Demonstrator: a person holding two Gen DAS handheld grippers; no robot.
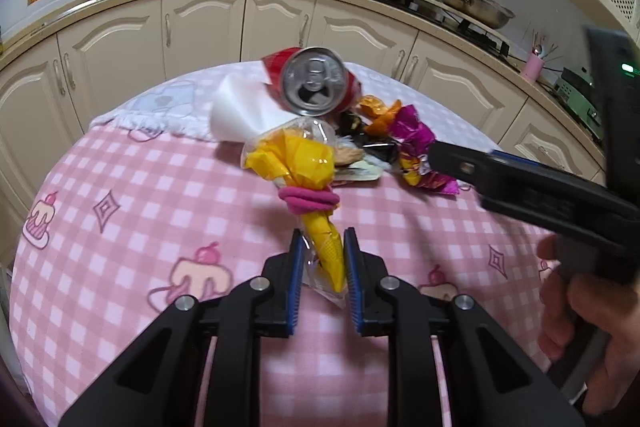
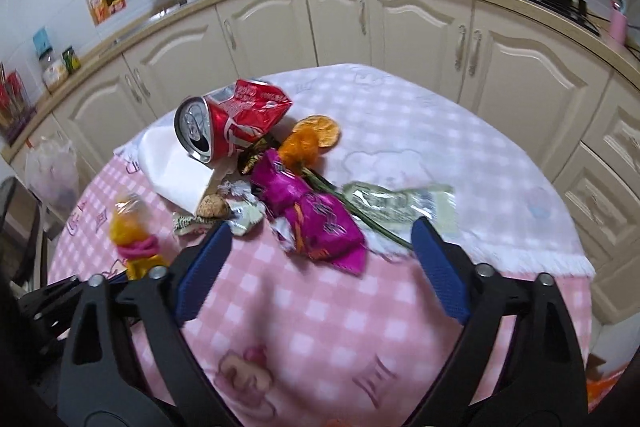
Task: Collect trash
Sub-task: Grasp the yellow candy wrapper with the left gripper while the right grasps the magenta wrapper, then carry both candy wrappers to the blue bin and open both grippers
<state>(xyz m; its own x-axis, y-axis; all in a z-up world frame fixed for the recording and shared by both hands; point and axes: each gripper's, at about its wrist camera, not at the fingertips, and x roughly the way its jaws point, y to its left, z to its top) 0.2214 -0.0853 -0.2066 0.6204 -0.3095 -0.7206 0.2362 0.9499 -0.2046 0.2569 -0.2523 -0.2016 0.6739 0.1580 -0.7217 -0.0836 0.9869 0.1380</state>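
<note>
Glossy metal can [image 1: 314, 83], crinkly foil wrappers [image 2: 316, 215], soft matt tablecloth [image 1: 160, 187].

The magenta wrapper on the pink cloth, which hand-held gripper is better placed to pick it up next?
Right. The right hand-held gripper is open with the magenta wrapper straight ahead between its pads. The left hand-held gripper is already closed on the yellow cone wrapper.

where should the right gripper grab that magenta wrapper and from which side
Grip the magenta wrapper across its narrow middle, coming down from the near side. It lies flat and long on the pink cloth, running away toward the can, and the right gripper, open, already has a finger either side of its near end.
</note>
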